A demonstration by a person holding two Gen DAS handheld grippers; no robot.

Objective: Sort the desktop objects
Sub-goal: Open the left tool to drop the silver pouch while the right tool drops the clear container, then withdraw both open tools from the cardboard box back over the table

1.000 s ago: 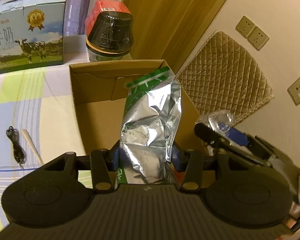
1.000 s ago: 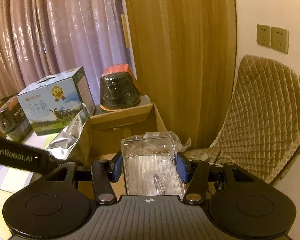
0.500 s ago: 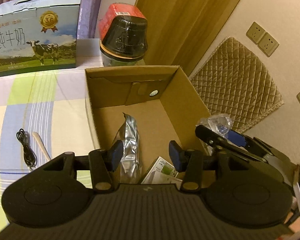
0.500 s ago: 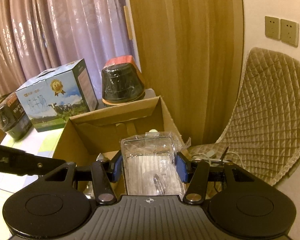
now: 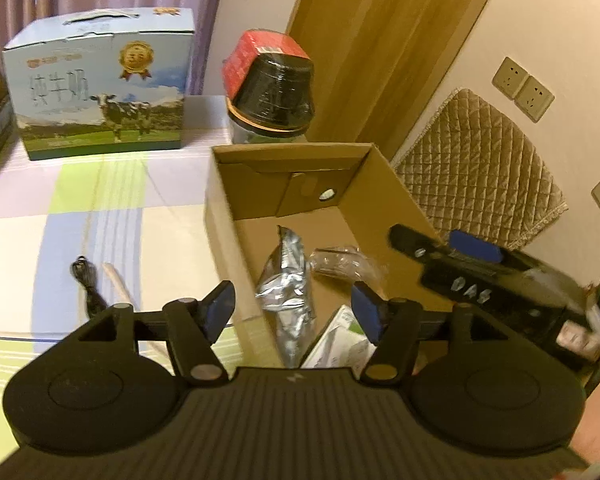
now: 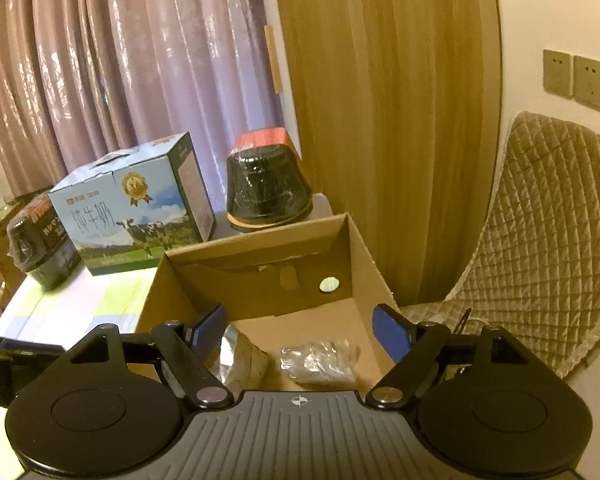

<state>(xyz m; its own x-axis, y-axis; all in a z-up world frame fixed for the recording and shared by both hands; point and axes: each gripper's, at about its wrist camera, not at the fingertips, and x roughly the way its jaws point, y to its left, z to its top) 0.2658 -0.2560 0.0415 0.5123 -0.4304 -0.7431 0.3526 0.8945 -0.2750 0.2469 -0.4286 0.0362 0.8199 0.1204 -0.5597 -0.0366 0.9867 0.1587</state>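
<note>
My left tongs (image 5: 294, 312) are opening, their blue pads (image 5: 219, 312) apart with nothing pressed between them; they hang over the near wall of the open brown cardboard box (image 5: 236, 264). Beyond the pads, at 12 o'clock, the crumpled silver foil pouch (image 5: 286, 280) lies on the box floor, and just to its right, at 1 o'clock, lies the clear crinkled plastic packet (image 5: 342, 264). A white and green paper leaflet (image 5: 340, 342) shows at the near edge of the box floor.

My right tongs (image 6: 300, 332) are opening too, wide and empty, over the same box (image 6: 360, 256); the clear packet (image 6: 318, 362) sits on the floor just under them, the foil pouch (image 6: 240, 364) at 9 o'clock from it.

Out on the desk (image 5: 60, 220) with its checked cloth, at 10 o'clock from the left tongs, lie a coiled black cable (image 5: 86, 284) and a pale wooden stick (image 5: 116, 284). Farther back stand a blue milk carton box printed with a cow (image 5: 100, 92) and a black-lidded jar (image 5: 272, 88).
</note>
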